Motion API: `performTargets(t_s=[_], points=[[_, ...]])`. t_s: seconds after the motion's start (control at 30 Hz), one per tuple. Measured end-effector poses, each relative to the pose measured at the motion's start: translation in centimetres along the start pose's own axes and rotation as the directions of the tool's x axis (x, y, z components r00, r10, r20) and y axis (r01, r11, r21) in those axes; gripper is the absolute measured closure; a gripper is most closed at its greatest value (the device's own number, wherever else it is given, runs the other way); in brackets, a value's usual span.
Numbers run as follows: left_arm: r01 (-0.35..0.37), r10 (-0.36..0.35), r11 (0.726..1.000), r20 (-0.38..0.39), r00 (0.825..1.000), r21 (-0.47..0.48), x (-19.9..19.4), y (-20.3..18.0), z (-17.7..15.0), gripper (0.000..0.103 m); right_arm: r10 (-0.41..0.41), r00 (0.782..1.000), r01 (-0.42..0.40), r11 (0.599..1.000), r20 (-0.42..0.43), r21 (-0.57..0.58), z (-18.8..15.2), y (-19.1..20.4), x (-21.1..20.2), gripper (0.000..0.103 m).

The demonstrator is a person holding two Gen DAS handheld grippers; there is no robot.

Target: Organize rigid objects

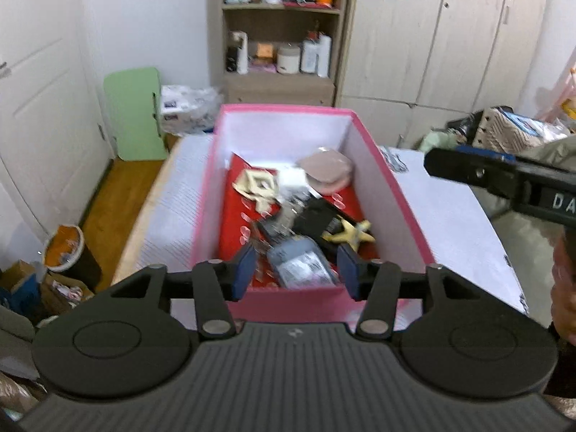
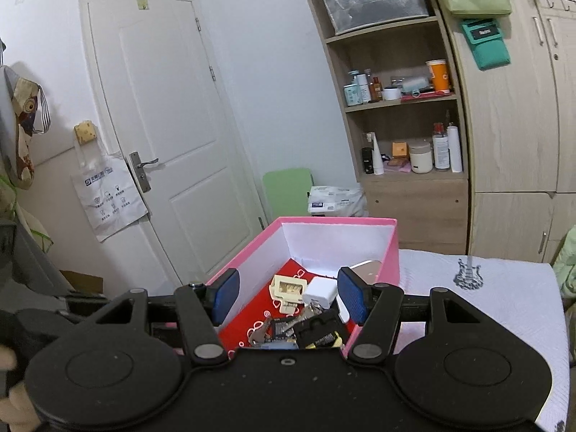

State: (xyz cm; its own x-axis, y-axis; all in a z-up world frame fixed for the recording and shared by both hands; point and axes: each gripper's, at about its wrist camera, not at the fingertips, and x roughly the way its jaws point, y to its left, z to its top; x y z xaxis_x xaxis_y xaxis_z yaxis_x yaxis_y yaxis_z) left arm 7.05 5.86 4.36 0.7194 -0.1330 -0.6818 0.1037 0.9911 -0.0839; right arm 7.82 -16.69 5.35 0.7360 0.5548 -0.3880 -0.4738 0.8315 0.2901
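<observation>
A pink box [image 1: 388, 194] with white inner walls and a red lining stands on a white-covered table. It holds a cream plastic piece [image 1: 257, 187], a white charger cube [image 2: 320, 291], a round pinkish case [image 1: 327, 172], a yellow star-shaped thing [image 1: 351, 235], a black card [image 2: 318, 333], some metal bits and a grey labelled packet [image 1: 300, 261]. My left gripper [image 1: 297, 271] hangs open over the box's near end, with the grey packet lying below the gap between its blue pads. My right gripper [image 2: 288, 295] is open above the box with nothing in it; its fingers [image 1: 464, 169] reach in from the right.
The white cloth [image 2: 486, 309] with a guitar print covers the table to the right of the box. Behind stand a shelf unit [image 2: 403, 136] with bottles and jars, a wardrobe [image 1: 432, 46], a green board [image 1: 133, 111] and a white door [image 2: 162, 126]. An orange-lined bin [image 1: 64, 248] sits on the floor at the left.
</observation>
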Motion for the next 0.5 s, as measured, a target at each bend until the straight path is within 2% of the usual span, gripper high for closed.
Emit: performTargets(t_s=[0.1, 0.13, 0.2, 0.27, 0.3, 0.37, 0.4, 0.43, 0.5], points=[[-0.013, 0.013, 1.0, -0.019, 1.0, -0.004, 0.3, -1.0, -0.7, 0.027, -0.025, 1.0, 0.025, 1.0, -0.001, -0.014, 0.0, 0.2, -1.0, 0.034], [-0.027, 0.027, 1.0, -0.027, 0.999, -0.011, 0.3, -1.2, -0.9, 0.023, -0.027, 1.0, 0.027, 0.999, -0.003, -0.022, -0.1, 0.3, -1.3, 0.034], [-0.044, 0.043, 0.999, -0.03, 0.999, -0.012, 0.3, -1.5, -1.1, 0.021, -0.029, 1.0, 0.029, 0.999, -0.009, -0.029, -0.5, 0.3, -2.2, 0.033], [-0.059, 0.058, 0.998, -0.015, 0.998, -0.027, 0.0, -1.6, -1.5, 0.011, -0.056, 0.998, 0.055, 0.998, -0.01, -0.021, -0.9, 0.3, -2.9, 0.032], [-0.065, 0.065, 0.997, -0.007, 0.998, -0.035, -0.2, -1.7, -1.6, 0.002, -0.078, 0.997, 0.078, 0.997, -0.009, -0.019, -1.1, 0.3, -3.3, 0.029], [-0.073, 0.073, 0.996, 0.0, 0.997, -0.045, -0.3, -1.9, -2.1, 0.0, -0.117, 0.993, 0.116, 0.993, -0.003, -0.02, -1.4, 0.5, -3.9, 0.021], [-0.073, 0.073, 0.996, -0.008, 0.997, -0.046, -0.2, -1.8, -2.1, 0.0, -0.131, 0.991, 0.131, 0.991, 0.012, -0.016, -1.6, 0.5, -4.3, 0.006], [-0.072, 0.07, 0.996, -0.03, 0.997, -0.044, -0.1, -2.0, -2.2, 0.0, -0.136, 0.99, 0.137, 0.991, 0.038, -0.01, -1.8, 0.6, -4.8, 0.0], [-0.059, 0.056, 0.998, -0.076, 0.995, -0.035, 0.1, -2.3, -2.3, 0.0, -0.164, 0.984, 0.164, 0.986, 0.068, 0.005, -2.1, 0.8, -5.5, 0.0]])
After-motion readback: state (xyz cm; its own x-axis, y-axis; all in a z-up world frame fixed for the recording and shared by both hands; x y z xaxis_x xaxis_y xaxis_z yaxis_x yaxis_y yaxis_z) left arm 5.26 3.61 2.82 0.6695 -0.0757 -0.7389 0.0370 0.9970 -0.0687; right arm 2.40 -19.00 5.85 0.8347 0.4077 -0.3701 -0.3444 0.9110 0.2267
